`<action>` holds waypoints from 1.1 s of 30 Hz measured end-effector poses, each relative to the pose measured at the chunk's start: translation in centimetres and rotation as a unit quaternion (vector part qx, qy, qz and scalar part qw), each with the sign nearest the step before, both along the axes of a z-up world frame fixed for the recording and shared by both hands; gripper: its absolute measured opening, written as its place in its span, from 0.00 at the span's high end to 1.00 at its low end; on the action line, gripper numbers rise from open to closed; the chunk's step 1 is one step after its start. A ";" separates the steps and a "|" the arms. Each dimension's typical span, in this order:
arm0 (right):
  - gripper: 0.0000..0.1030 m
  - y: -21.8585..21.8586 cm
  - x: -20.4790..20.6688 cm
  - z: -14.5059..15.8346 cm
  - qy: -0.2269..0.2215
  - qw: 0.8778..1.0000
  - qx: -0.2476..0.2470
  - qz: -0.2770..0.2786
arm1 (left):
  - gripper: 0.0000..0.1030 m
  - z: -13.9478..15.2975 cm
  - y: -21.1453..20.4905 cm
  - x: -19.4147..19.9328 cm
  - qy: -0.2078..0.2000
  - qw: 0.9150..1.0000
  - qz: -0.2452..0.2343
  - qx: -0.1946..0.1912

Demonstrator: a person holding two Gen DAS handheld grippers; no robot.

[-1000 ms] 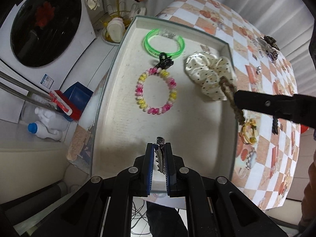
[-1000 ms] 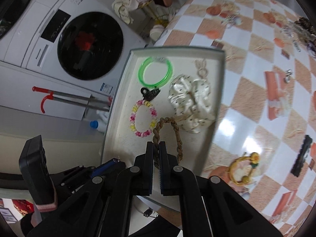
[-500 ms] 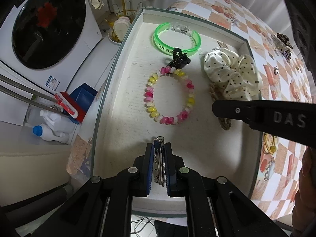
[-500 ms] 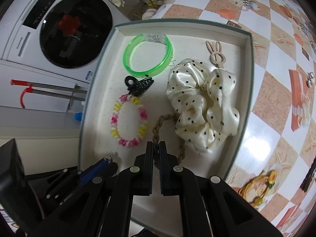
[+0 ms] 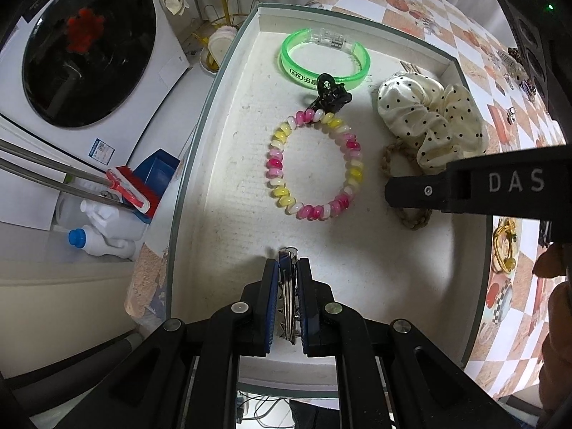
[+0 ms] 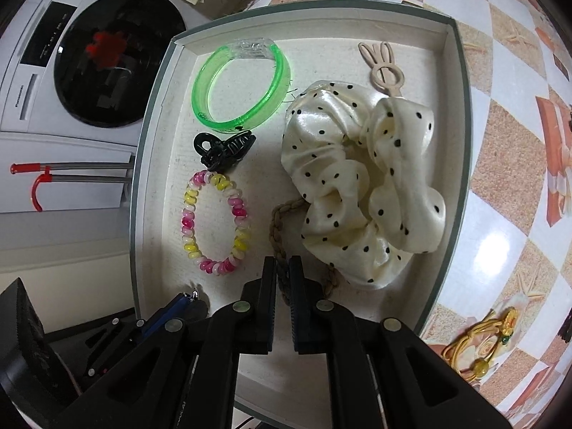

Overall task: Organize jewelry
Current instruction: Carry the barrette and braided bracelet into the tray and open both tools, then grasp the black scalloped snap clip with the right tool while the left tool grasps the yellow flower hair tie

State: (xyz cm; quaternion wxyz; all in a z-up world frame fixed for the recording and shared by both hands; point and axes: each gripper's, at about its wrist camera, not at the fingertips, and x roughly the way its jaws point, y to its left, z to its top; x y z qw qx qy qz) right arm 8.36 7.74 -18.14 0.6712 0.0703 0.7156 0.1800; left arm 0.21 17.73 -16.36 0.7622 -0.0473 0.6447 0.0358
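Left gripper (image 5: pixel 287 268) was clamped on a metal clip (image 5: pixel 287 307); right gripper (image 6: pixel 282 273) clamped on the braided tie (image 6: pixel 277 221), both over the tray (image 6: pixel 461 178).

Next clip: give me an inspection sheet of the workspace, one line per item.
Surface: checkered tablecloth under a white tray.
Job's things: in the tray, green bangle, black claw clip, pink-yellow coil tie, dotted scrunchie, rabbit-shaped clip, braided tie.
Clutter: yellow hair tie and small pieces on the cloth outside the tray.
Grippers: left gripper shut on a metal hair clip; right gripper shut on the braided tie.
Cables: wires below the table edge.
Surroundings: washing machine, blue-capped bottle.
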 end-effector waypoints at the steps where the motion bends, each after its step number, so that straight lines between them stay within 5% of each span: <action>1: 0.81 -0.1 0.0 0.1 -0.001 1.000 -0.001 -0.002 | 0.85 0.0 0.0 0.0 0.000 1.000 0.000 0.001; 4: 0.52 -0.6 0.9 1.0 -0.007 1.000 0.007 -0.008 | 0.85 0.5 0.0 -0.1 -0.007 1.000 -0.002 0.005; 14: 0.45 -4.1 0.3 5.1 -0.035 0.998 0.040 -0.037 | 0.80 2.2 -0.8 -0.1 -0.016 0.999 -0.024 0.015; 15: 0.45 -4.6 0.2 5.7 -0.040 0.998 0.041 -0.040 | 0.44 2.4 -1.1 -0.1 -0.016 0.999 -0.028 0.017; 17: 0.41 -5.3 -0.2 6.7 -0.047 0.997 0.040 -0.043 | 0.00 3.2 -1.4 -0.3 -0.030 0.999 -0.023 0.029; 25: 0.33 -9.1 -1.9 9.6 -0.067 0.995 0.027 -0.073 | 0.00 5.2 -3.0 -0.1 -0.046 0.997 -0.048 0.036; 28: 0.19 -11.3 -3.0 9.9 -0.065 0.993 0.021 -0.098 | 0.00 5.9 -4.4 -0.2 -0.049 0.996 -0.070 0.037; 33: 0.19 -15.8 -5.0 9.6 -0.061 0.985 0.004 -0.162 | 0.00 6.7 -7.2 -0.2 -0.049 0.992 -0.113 0.029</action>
